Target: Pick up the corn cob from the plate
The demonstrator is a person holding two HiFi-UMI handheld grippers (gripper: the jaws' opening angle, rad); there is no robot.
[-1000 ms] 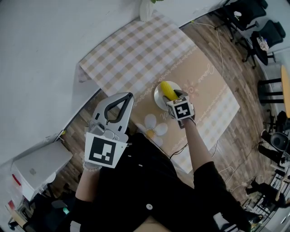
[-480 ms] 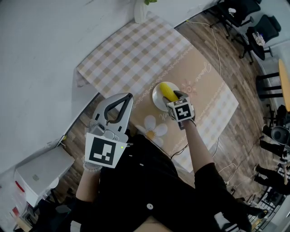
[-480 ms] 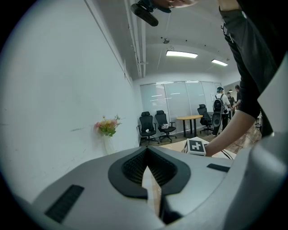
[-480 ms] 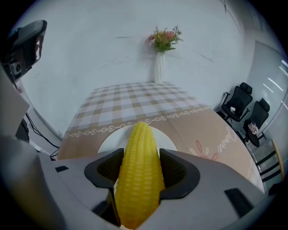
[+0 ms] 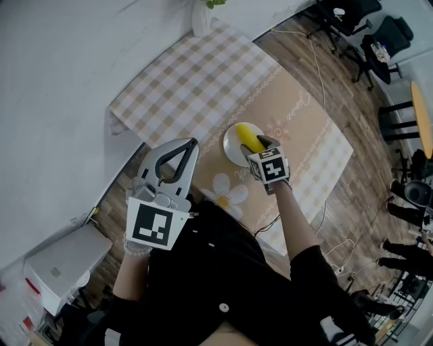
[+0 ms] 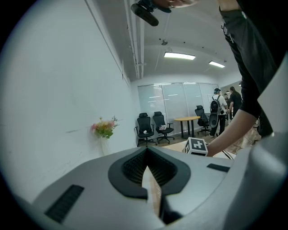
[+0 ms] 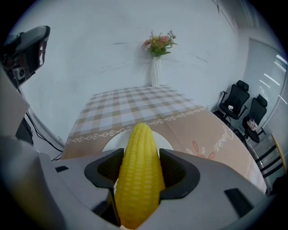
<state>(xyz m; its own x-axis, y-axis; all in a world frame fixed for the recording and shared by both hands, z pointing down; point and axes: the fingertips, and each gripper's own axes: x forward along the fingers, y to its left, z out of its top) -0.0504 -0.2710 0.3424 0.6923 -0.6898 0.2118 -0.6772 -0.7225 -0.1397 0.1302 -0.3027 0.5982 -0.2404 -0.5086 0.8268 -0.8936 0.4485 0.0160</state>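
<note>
The yellow corn cob [image 7: 137, 175] lies lengthwise between the jaws of my right gripper [image 7: 140, 158], which is shut on it. The white plate [image 7: 111, 142] shows just beyond and under the cob; I cannot tell whether the cob still touches it. In the head view the corn cob [image 5: 251, 139] is over the plate [image 5: 232, 150] near the table's middle, with the right gripper [image 5: 261, 143] at its near end. My left gripper [image 5: 193, 143] is held up off the table's left side, shut and empty, as the left gripper [image 6: 148, 179] view also shows.
The table [image 5: 189, 88] has a checked and beige cloth. A white vase of flowers [image 7: 155, 67] stands at its far edge by the wall. Office chairs [image 5: 365, 20] and people stand at the right. A white box [image 5: 61, 260] sits on the floor at the left.
The head view has drifted slightly. The right gripper stays shut on the cob over the plate, and the left gripper has not moved.
</note>
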